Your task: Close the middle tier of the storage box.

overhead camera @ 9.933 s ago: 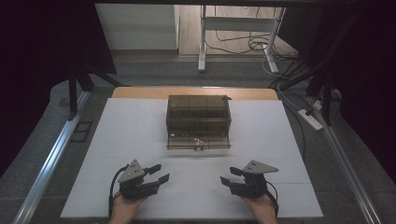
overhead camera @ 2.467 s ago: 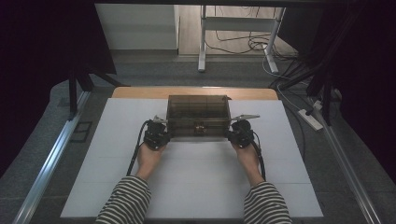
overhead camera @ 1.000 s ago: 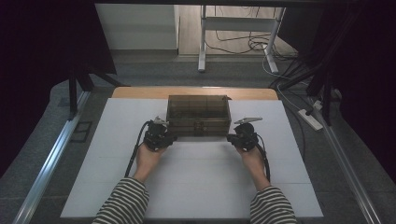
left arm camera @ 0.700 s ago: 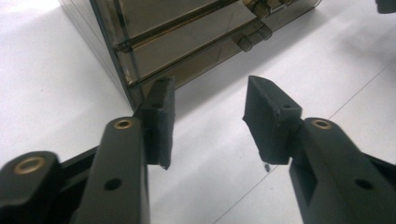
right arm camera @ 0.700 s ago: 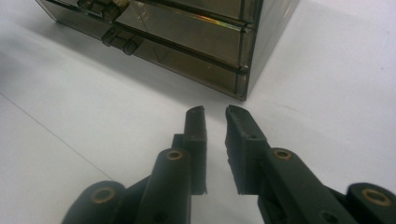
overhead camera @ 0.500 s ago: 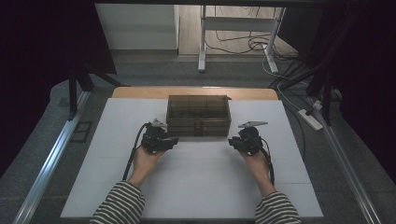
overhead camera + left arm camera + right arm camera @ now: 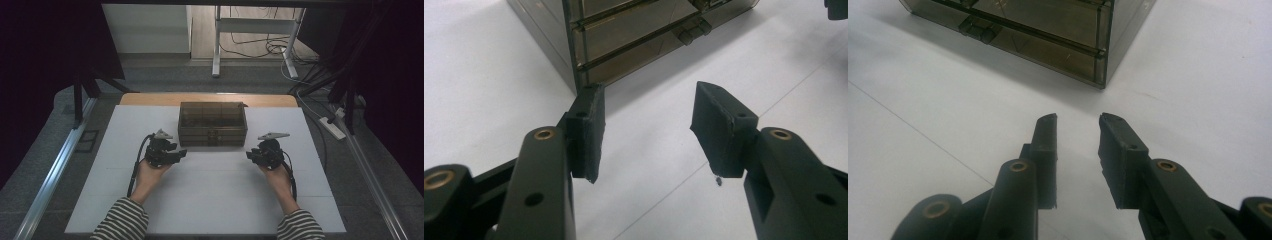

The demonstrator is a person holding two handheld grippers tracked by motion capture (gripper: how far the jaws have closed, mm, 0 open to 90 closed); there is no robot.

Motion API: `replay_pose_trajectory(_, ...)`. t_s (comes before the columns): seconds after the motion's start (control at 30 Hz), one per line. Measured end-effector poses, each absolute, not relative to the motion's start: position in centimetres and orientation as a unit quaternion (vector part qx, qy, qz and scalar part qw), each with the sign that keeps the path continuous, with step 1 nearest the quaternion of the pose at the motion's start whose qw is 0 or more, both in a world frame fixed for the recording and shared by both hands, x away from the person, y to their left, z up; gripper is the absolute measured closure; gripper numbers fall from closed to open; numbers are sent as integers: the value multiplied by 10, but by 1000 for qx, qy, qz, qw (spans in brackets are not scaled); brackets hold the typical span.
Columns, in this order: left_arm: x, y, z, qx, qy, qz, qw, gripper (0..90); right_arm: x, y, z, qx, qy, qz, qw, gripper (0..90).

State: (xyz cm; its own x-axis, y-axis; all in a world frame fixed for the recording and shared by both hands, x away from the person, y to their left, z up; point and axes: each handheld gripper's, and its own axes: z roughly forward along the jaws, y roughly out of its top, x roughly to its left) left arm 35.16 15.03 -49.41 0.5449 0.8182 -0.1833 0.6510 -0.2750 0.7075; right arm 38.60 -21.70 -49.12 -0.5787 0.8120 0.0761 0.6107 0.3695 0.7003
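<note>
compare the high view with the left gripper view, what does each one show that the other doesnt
High view alone: the whole smoky clear box seen from above, both striped sleeves, the floor and the desk legs beyond the table, and the right gripper whole and apart from the box.

Left gripper view alone: a close look at the left gripper with its jaws open on nothing, and the box's near corner with its stacked layers and small latch.

Both share the box, the white table top and the left gripper.
</note>
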Motion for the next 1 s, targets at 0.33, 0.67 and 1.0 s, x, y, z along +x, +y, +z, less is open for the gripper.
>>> replay_pose_trajectory(0.33, 341, 160, -493, 786, 462, 113, 394, 473, 379, -221, -490, 428, 820, 352, 141, 641)
replay_pose_trajectory(0.67, 330, 167, -493, 783, 457, 110, 407, 468, 370, -229, -487, 423, 820, 356, 147, 620)
replay_pose_trajectory(1.0, 319, 171, -494, 787, 447, 119, 409, 463, 362, -234, -485, 418, 818, 366, 148, 609)
